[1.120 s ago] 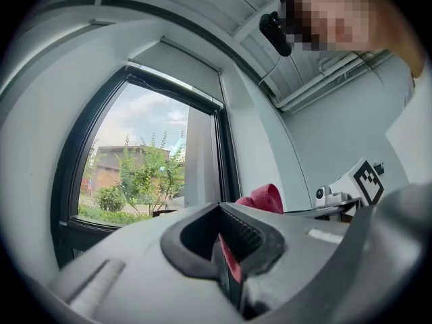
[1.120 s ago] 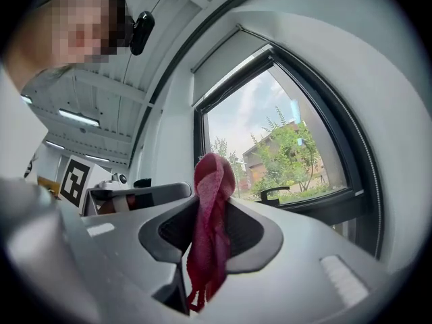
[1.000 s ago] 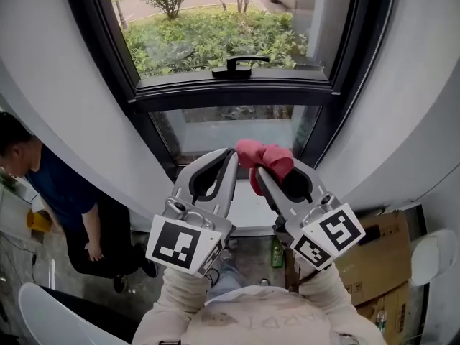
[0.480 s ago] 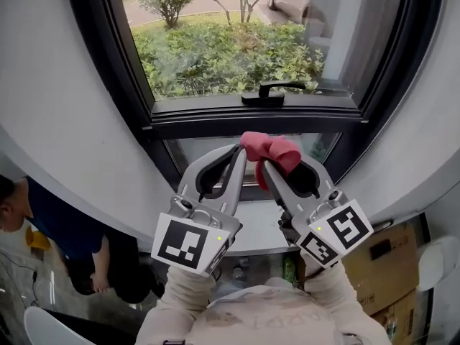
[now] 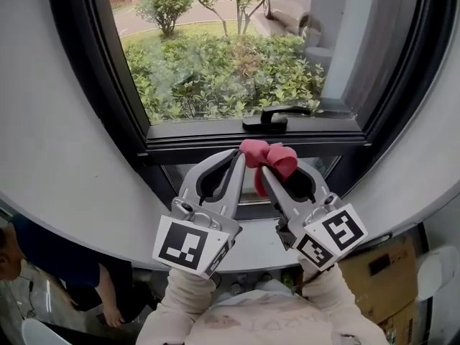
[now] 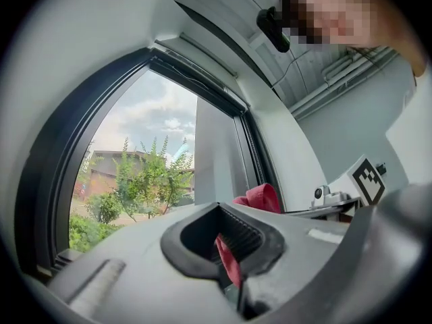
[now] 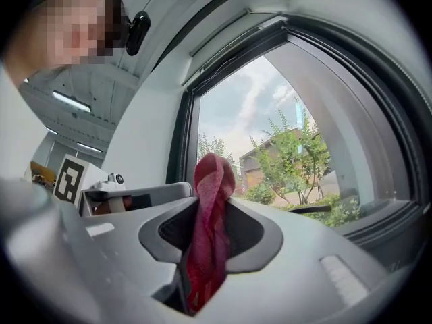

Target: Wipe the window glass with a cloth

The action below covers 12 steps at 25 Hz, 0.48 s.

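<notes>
Red cloth (image 5: 267, 157) bunched at both tool tips, just below the window handle (image 5: 273, 117), by the sash's bottom rail. Right gripper (image 7: 202, 248): jaws pinching a thick fold. Left gripper (image 6: 227, 256): jaws closed on a thin strip. Two-point hold probably leaves a pad proud for pressing on the window glass (image 5: 230, 56); contact not evident.

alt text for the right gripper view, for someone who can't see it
The right gripper is shut on a bunched red cloth that sticks up between its jaws, in front of a dark-framed window. The left gripper lies close beside it at the left, and trees, a building and cloudy sky show outside.
</notes>
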### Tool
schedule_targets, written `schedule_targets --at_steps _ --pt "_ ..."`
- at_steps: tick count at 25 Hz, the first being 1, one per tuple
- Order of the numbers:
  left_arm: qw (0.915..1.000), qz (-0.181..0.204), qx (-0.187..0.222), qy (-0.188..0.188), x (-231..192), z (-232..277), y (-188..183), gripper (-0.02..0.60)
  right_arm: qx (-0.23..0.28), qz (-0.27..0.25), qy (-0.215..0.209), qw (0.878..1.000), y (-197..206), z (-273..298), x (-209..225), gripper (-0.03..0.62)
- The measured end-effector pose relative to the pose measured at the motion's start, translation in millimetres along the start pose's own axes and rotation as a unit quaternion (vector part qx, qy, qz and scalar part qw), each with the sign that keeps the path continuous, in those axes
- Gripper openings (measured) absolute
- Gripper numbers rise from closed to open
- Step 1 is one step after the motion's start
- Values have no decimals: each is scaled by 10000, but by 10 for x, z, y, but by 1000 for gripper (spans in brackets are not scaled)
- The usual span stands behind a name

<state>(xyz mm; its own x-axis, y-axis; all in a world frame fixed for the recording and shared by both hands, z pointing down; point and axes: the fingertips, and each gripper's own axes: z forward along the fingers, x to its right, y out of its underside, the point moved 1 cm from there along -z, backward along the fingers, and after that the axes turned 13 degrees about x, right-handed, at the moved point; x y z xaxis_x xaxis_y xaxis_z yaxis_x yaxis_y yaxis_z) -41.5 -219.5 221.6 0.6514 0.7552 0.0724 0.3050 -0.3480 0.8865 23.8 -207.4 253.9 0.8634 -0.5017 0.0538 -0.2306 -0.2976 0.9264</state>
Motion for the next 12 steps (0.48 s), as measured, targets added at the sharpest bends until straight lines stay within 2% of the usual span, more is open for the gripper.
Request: schedule_targets --at_steps 4,12 --pt "10000 36 18 -19 -169 213 39 0 108 -171 13 9998 -180 423 219 135" --pt "10000 63 48 -51 -541 561 64 0 345 -867 265 9953 -800 1421 678 135"
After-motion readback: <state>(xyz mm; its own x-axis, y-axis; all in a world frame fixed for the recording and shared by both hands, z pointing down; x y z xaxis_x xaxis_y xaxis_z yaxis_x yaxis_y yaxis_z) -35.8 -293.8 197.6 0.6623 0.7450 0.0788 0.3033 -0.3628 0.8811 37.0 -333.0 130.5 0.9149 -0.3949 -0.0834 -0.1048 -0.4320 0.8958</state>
